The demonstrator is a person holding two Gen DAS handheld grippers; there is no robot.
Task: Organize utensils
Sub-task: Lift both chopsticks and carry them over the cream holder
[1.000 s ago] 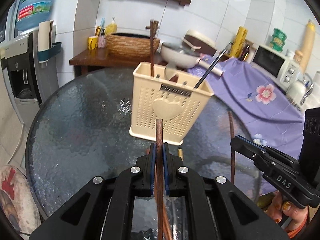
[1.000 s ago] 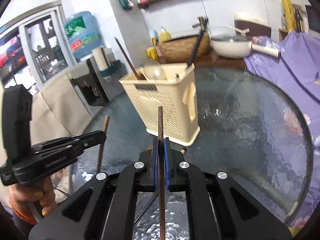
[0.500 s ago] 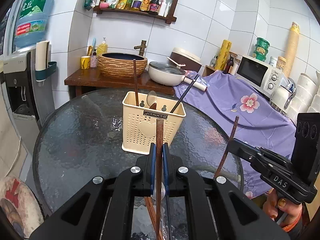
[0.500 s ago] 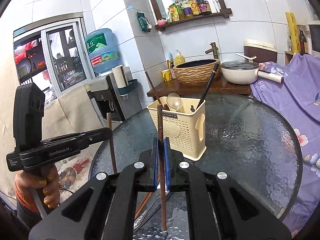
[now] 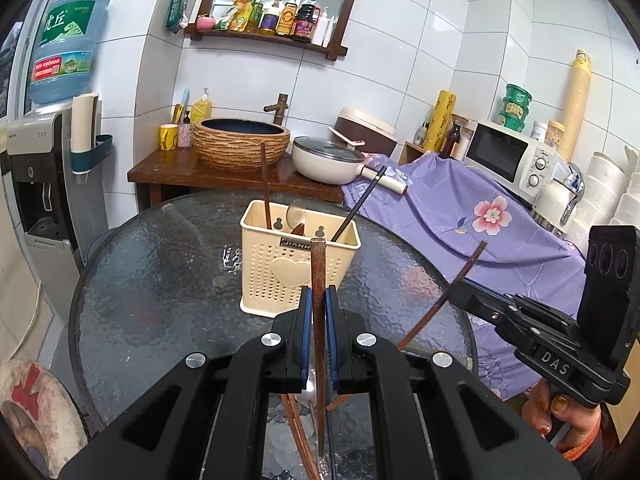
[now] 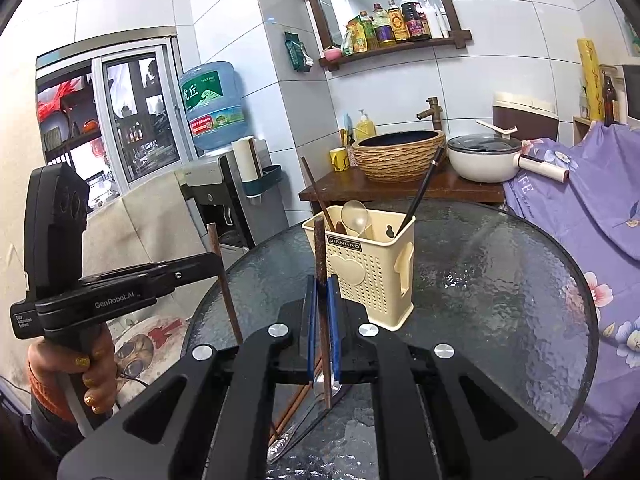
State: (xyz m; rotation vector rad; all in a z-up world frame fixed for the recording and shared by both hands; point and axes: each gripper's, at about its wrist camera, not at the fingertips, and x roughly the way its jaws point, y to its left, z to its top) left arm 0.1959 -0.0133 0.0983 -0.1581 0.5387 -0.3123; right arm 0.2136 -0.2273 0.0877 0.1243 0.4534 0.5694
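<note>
A cream perforated utensil holder (image 5: 298,264) (image 6: 368,268) stands on the round glass table (image 5: 160,300); it holds a brown chopstick, a spoon and a black chopstick. My left gripper (image 5: 318,300) is shut on a brown chopstick (image 5: 318,264), held upright above the table's near edge. My right gripper (image 6: 322,292) is shut on another brown chopstick (image 6: 320,248); it also shows at the right of the left wrist view (image 5: 460,280). Loose chopsticks and a spoon (image 6: 304,404) lie on the glass below both grippers.
A wooden counter (image 5: 224,176) behind the table carries a woven basin and a white pan (image 5: 328,158). A purple floral cloth (image 5: 480,220) covers the right side, with a microwave (image 5: 508,156). A water dispenser (image 5: 36,184) stands at the left.
Both grippers have drawn back and up from the holder, which now looks smaller and farther away. Each still holds its chopstick; the right one's stick now leans.
</note>
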